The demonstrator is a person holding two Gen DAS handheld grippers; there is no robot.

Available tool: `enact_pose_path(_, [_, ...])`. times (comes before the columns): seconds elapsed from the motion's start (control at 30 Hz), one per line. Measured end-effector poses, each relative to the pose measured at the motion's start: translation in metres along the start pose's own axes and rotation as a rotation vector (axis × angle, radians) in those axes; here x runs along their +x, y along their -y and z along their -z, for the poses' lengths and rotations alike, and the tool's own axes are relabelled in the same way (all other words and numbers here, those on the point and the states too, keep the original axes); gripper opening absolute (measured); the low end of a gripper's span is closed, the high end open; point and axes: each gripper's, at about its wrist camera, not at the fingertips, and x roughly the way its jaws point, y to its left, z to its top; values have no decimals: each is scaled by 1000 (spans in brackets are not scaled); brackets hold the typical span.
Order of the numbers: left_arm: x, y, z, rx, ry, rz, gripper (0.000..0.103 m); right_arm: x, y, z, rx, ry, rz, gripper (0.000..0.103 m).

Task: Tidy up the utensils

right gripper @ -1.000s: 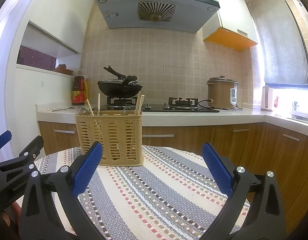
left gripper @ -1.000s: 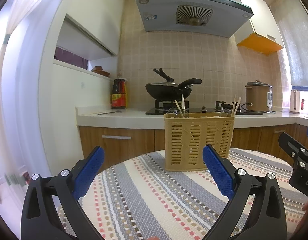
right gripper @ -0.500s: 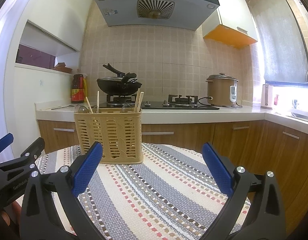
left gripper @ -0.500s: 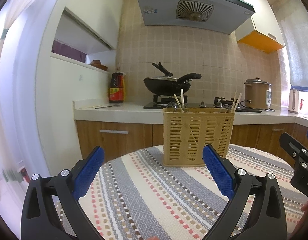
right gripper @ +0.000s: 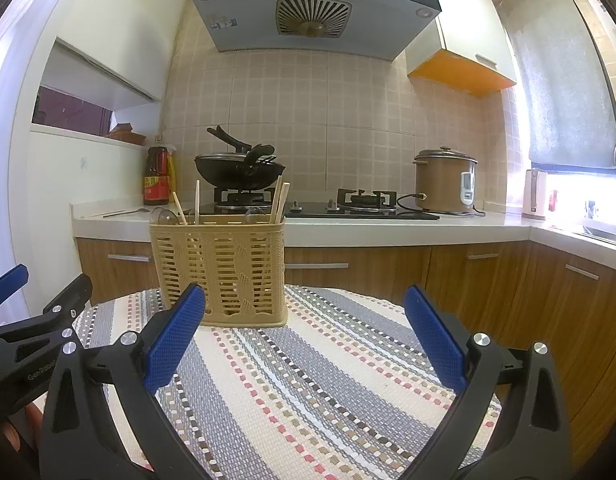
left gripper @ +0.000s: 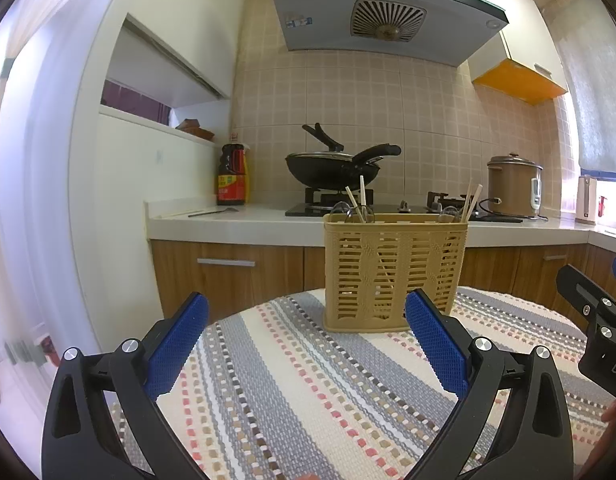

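- Chopsticks (left gripper: 469,202) and spoons (left gripper: 341,209) stand in the tan slotted utensil basket (left gripper: 393,272) at frame centre, on the striped tablecloth (left gripper: 292,392).
- No loose utensil shows on the cloth; this fits either a finished sorting or one where utensils wait outside the view.
- Left gripper (left gripper: 306,344) and right gripper (right gripper: 304,340) hover low, level, spread wide, holding nothing.
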Motion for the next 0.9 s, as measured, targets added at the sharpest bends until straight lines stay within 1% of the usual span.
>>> enact_pose_path(0.9, [-1, 0, -1, 0, -2, -5, 96, 0, -2, -1, -2, -6, -5, 95])
